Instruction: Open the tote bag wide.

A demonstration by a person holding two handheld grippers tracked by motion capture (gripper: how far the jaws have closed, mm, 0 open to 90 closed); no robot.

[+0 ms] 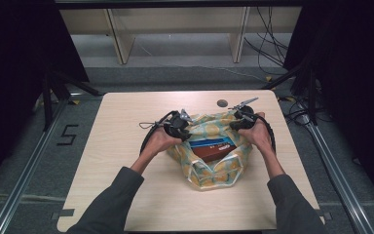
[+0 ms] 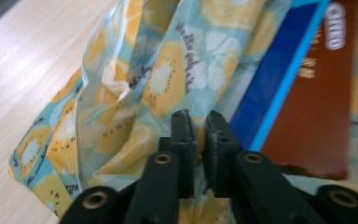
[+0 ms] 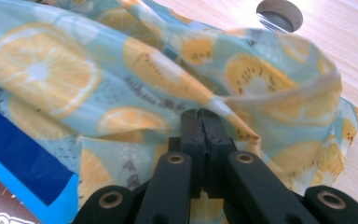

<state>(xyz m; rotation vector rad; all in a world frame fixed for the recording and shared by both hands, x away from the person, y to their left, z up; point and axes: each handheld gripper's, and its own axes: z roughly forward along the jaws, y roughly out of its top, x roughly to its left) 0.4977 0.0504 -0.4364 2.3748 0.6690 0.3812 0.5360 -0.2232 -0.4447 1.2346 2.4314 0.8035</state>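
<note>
Both tools point(image 1: 177, 124) point(image 1: 243, 119) pinch opposite bag point(image 1: 209, 170) edges.

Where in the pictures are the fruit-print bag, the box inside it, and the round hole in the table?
fruit-print bag point(image 1: 209, 173), high view, on its near bottom end.
box point(image 2: 314, 116), left gripper view, on its brown face.
round hole point(image 3: 279, 14), right gripper view, on its dark inside.

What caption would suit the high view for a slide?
Two hand-held grippers, left gripper and right gripper, pinch the fruit-print bag holding a brown box on the table.
</note>
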